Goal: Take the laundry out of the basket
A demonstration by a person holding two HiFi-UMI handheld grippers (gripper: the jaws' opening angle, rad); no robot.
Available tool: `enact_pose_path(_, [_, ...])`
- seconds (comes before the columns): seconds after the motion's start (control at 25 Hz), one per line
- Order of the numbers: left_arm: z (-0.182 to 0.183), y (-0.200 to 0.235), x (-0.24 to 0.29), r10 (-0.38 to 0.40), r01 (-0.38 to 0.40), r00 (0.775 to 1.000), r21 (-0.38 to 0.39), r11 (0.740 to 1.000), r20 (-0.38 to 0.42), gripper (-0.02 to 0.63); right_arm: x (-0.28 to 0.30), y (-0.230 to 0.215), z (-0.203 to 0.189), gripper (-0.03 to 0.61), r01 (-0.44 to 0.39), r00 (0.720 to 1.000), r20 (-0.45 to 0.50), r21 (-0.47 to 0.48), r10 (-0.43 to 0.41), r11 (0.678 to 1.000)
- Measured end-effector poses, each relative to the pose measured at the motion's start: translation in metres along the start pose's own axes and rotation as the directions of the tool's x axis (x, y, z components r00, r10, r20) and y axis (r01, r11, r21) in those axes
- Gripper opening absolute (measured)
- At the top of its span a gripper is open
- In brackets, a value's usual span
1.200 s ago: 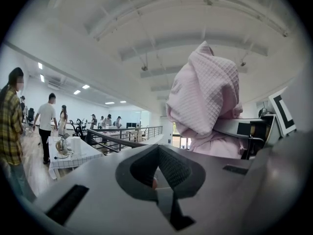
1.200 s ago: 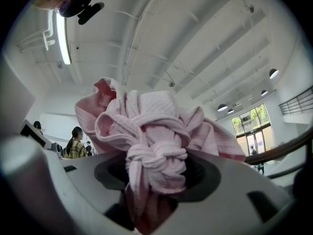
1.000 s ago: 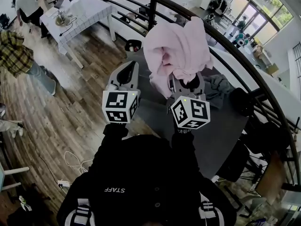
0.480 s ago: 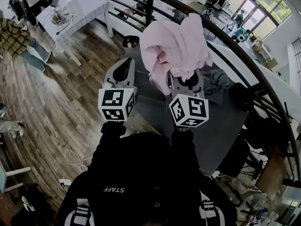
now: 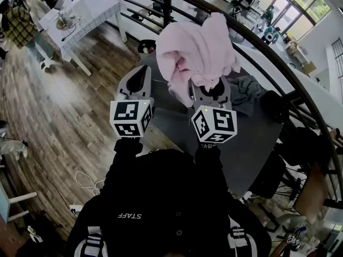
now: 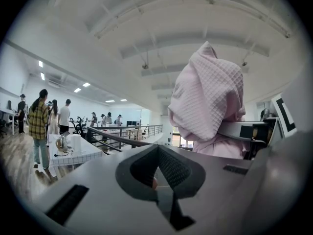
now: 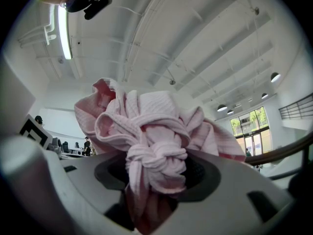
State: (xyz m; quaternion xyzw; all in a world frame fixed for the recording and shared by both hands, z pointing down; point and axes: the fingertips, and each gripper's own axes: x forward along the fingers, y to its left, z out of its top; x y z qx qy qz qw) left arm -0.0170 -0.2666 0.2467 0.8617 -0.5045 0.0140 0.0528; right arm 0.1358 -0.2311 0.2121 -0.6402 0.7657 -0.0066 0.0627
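Note:
A pink waffle-weave cloth (image 5: 198, 52) hangs bunched and knotted above the dark table (image 5: 252, 143). My right gripper (image 5: 207, 84) is shut on the cloth's lower folds and holds it up high. In the right gripper view the knot (image 7: 157, 155) fills the space between the jaws. My left gripper (image 5: 141, 76) is raised beside it at the left, shut and empty, apart from the cloth. The left gripper view shows the cloth (image 6: 210, 102) to its right and its own jaws (image 6: 156, 148) closed together. No basket is clearly in view.
A grey garment (image 5: 245, 90) lies on the dark table behind the cloth. A curved black railing (image 5: 257, 42) runs behind the table. At the upper left stand a white table (image 5: 80, 15) and people (image 5: 21, 25) on the wooden floor (image 5: 69, 116). Cables (image 5: 86, 181) lie near my feet.
Both grippers and the held pink cloth have drifted a little left and up in the head view. The person in the plaid shirt has walked away toward the back.

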Motion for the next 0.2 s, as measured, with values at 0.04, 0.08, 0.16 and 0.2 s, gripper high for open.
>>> enact_pose_path(0.04, [-0.0006,0.0008,0.0002,0.001,-0.001,1.0,-0.001,1.0,-0.001,0.0,0.0004,-0.0004,-0.0005,0.272,0.001,1.0,-0.001,0.001,-0.001,1.0])
enact_pose_path(0.08, [-0.0012,0.002,0.0002,0.003,-0.003,1.0,-0.001,1.0,-0.002,0.0,0.0007,-0.0005,-0.001,0.272,0.003,1.0,-0.002,0.001,-0.003,1.0])
enact_pose_path(0.16, [-0.0025,0.0044,0.0,0.005,-0.005,1.0,-0.002,1.0,-0.002,0.0,0.0012,-0.0004,-0.0018,0.272,0.005,1.0,-0.002,0.003,-0.005,1.0])
enact_pose_path(0.2, [-0.003,0.0056,-0.0002,0.006,-0.006,1.0,-0.003,1.0,-0.002,0.0,0.0014,-0.0002,-0.0022,0.272,0.006,1.0,-0.001,0.004,-0.006,1.0])
